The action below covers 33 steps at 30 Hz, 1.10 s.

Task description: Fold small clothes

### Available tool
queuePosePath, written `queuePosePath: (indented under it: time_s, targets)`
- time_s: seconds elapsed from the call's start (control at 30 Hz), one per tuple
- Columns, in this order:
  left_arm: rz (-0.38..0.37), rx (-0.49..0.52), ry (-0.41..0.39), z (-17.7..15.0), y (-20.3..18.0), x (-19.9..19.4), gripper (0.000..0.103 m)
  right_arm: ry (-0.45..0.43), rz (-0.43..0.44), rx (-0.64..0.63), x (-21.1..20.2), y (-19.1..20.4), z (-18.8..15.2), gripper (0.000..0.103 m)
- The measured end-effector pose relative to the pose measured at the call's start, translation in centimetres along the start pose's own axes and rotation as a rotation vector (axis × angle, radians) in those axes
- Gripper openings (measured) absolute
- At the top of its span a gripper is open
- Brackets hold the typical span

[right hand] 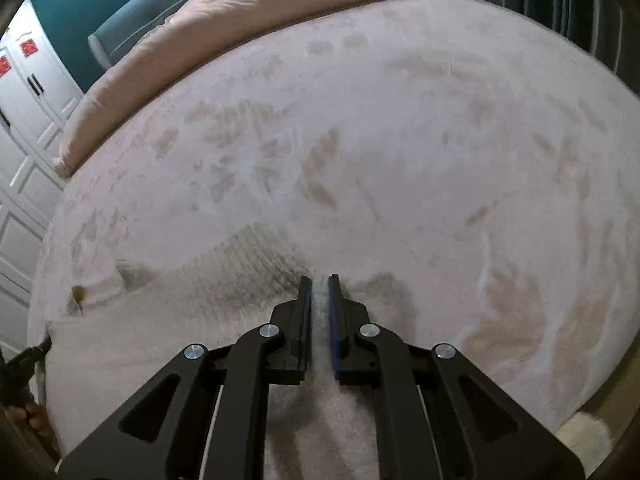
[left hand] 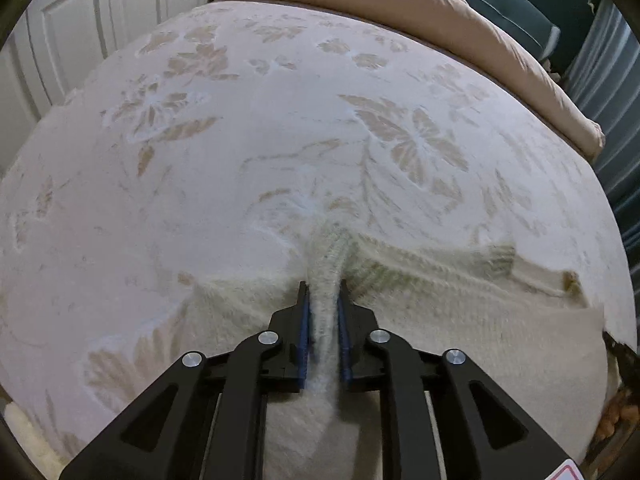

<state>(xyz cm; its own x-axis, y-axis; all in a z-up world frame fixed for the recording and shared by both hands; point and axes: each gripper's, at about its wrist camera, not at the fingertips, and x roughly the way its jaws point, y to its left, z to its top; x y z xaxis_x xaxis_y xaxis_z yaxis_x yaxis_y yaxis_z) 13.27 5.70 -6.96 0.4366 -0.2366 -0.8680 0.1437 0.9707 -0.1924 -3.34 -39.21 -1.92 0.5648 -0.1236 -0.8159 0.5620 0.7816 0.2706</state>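
Note:
A cream knitted sweater (left hand: pixel 460 320) lies on the bed, spread toward the right in the left wrist view, with a ribbed cuff (left hand: pixel 498 258) and a small brown tag (left hand: pixel 570 280). My left gripper (left hand: pixel 323 286) is shut on a bunched ridge of the knit that runs up between its blue pads. In the right wrist view the same sweater (right hand: pixel 180 312) spreads to the left, with ribbing (right hand: pixel 256 256) and the brown tag (right hand: pixel 78 292). My right gripper (right hand: pixel 319 280) is shut on a pinched fold of the sweater.
The bed is covered by a pale pink blanket with a leaf pattern (left hand: pixel 280 120). A folded tan duvet (left hand: pixel 420 12) lies along the far edge. White wardrobe doors (left hand: pixel 72 32) stand at the left, and teal upholstery (right hand: pixel 140 4) behind the bed.

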Motion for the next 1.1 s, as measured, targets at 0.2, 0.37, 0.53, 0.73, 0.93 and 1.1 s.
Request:
queuePosePath:
  time_s: [0.2,0.37,0.53,0.73,0.93,1.1]
  targets:
    - [-0.003,0.033,-0.054,-0.5,0.1,-3.9,0.02,-0.153,0.024,-0.063,-6.6,4.3,-1.5,0.02]
    - [-0.104,0.132,-0.093,-3.5,-3.5,-9.8,0.029,0.018,0.299,-0.289,-8.1,13.3,-7.0,0.02]
    - [-0.186,0.234,0.008,-9.5,-6.8,-9.9,0.04,0.275,0.464,-0.481,-5.8,20.4,-15.1,0.02]
    - [-0.07,0.192,0.079,-11.6,-2.6,-8.5,0.04,0.267,0.3,-0.368,-6.5,13.2,-12.8,0.017]
    - [-0.023,0.129,0.1,-11.7,2.9,-8.9,0.035,0.224,-0.016,-0.136,-7.8,0.1,-9.2,0.015]
    - [-0.027,0.102,0.067,-10.9,2.1,-10.4,0.035,0.16,-0.022,-0.039,-9.3,-2.6,-7.1,0.022]
